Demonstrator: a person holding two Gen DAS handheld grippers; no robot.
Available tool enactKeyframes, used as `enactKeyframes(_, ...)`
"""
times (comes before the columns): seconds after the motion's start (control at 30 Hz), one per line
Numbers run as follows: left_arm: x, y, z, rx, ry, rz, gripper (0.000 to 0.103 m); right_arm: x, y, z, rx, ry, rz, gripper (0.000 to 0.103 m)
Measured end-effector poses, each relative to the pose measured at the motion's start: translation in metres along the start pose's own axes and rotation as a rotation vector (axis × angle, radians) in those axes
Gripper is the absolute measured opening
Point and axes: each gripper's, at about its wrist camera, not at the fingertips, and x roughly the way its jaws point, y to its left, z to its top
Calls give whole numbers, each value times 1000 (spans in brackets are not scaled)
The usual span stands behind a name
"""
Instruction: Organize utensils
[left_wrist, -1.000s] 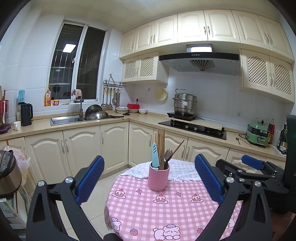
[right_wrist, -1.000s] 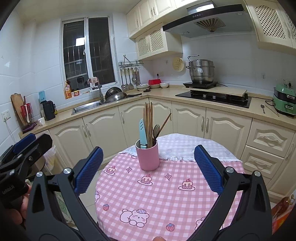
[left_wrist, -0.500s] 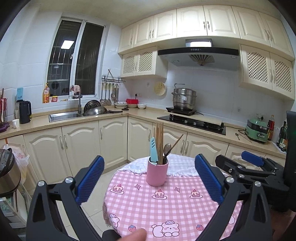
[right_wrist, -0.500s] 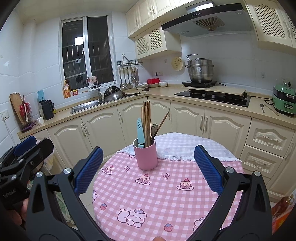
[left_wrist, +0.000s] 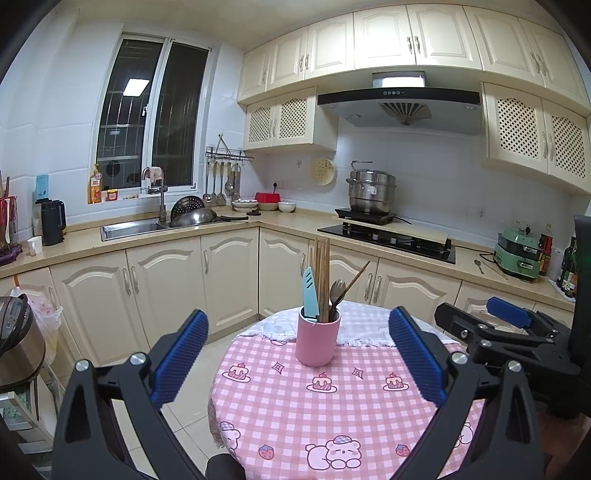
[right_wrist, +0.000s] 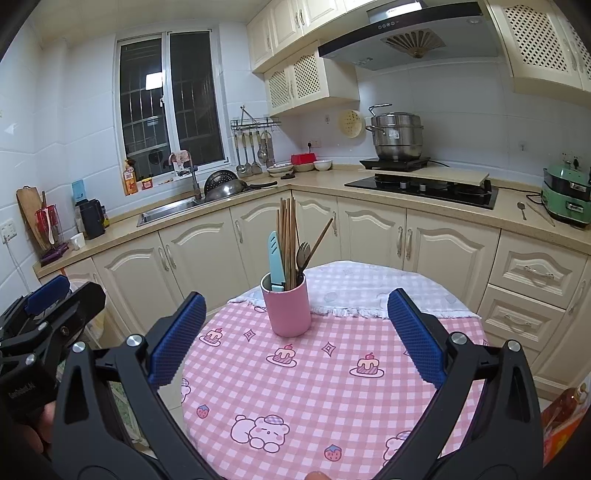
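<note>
A pink cup (left_wrist: 317, 339) stands upright at the far side of a round table (left_wrist: 332, 417) with a pink checked cloth; it also shows in the right wrist view (right_wrist: 289, 308). It holds wooden chopsticks (right_wrist: 287, 240), a teal knife (right_wrist: 275, 260), a dark spoon and fork (right_wrist: 303, 254). My left gripper (left_wrist: 297, 354) is open and empty, short of the cup. My right gripper (right_wrist: 295, 332) is open and empty, with the cup between its blue pads in view but farther off. The right gripper shows at the right in the left view (left_wrist: 506, 332).
Cream kitchen cabinets and a counter run behind the table, with a sink (left_wrist: 133, 227), a hob (left_wrist: 388, 238) and a steel pot (left_wrist: 371, 192). A green cooker (right_wrist: 567, 195) stands at the right. A rice cooker (left_wrist: 16, 339) stands low at the left.
Both grippers have drifted slightly; the cup sits a little farther left in both views. Both stay open and empty.
</note>
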Motion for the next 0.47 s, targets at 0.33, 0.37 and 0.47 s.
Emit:
enactKeyframes(0.33,2,1,-1,8,-4,25,96,4,1,-1,-2,7,4,97)
enactKeyframes(0.37,2,1,-1,6,-2,27,96,4,2,-1,-5,6,4,97)
enactKeyframes(0.47,3,2,-1,-1,3,32,97,5,2,-1,-9,6,5,97)
